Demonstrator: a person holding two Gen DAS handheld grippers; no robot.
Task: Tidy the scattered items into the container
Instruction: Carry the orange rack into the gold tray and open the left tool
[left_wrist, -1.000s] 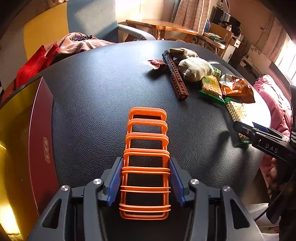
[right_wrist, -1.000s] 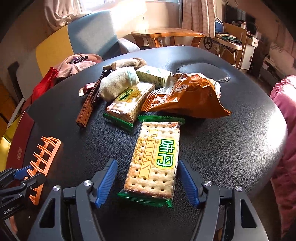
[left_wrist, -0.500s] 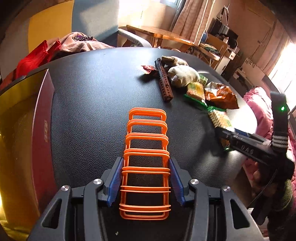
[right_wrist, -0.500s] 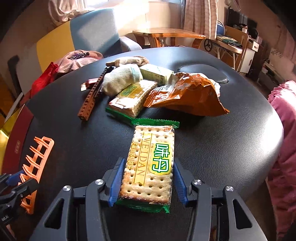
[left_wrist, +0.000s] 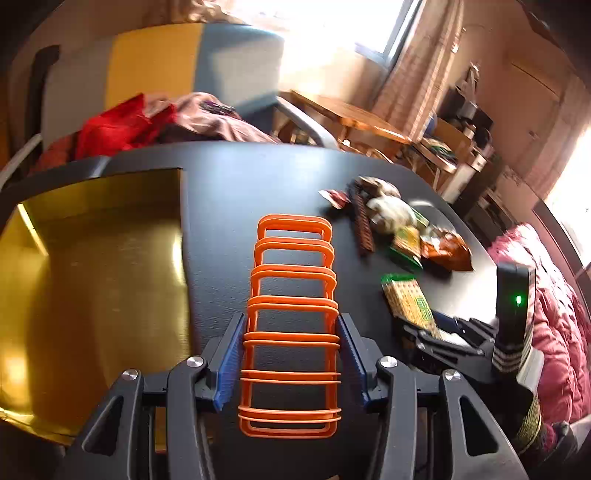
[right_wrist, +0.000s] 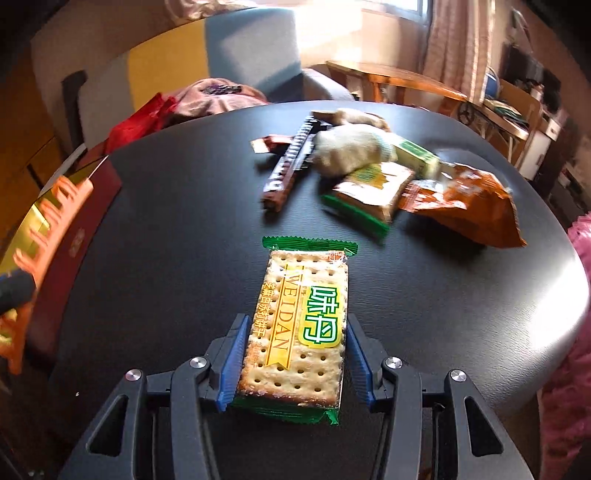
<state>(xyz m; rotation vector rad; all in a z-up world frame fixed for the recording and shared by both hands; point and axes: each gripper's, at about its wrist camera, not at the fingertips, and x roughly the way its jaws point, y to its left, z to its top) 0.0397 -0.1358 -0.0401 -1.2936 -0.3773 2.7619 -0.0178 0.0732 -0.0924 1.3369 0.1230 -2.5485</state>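
My left gripper (left_wrist: 291, 354) is shut on an orange plastic rack (left_wrist: 291, 295), carried above the black table just right of the gold-lined box (left_wrist: 92, 277). My right gripper (right_wrist: 293, 360) is shut on a green-edged cracker packet (right_wrist: 299, 325), lifted over the table's near side. In the right wrist view the orange rack (right_wrist: 48, 221) hangs at the far left over the dark red box wall (right_wrist: 74, 243). In the left wrist view the cracker packet (left_wrist: 408, 299) and right gripper (left_wrist: 436, 332) show at the right.
A pile lies at the back of the table: brown brick strip (right_wrist: 291, 166), knitted glove (right_wrist: 351, 147), second cracker packet (right_wrist: 373, 188), orange snack bag (right_wrist: 472, 199), small red wrapper (right_wrist: 267, 143). Clothes lie on a chair (left_wrist: 147, 122) behind. A pink quilt (left_wrist: 554, 332) is right.
My right gripper closed on the cracker packet and lifted it toward the left. My left gripper carried the orange rack up and leftward, so the gold box came into fuller view.
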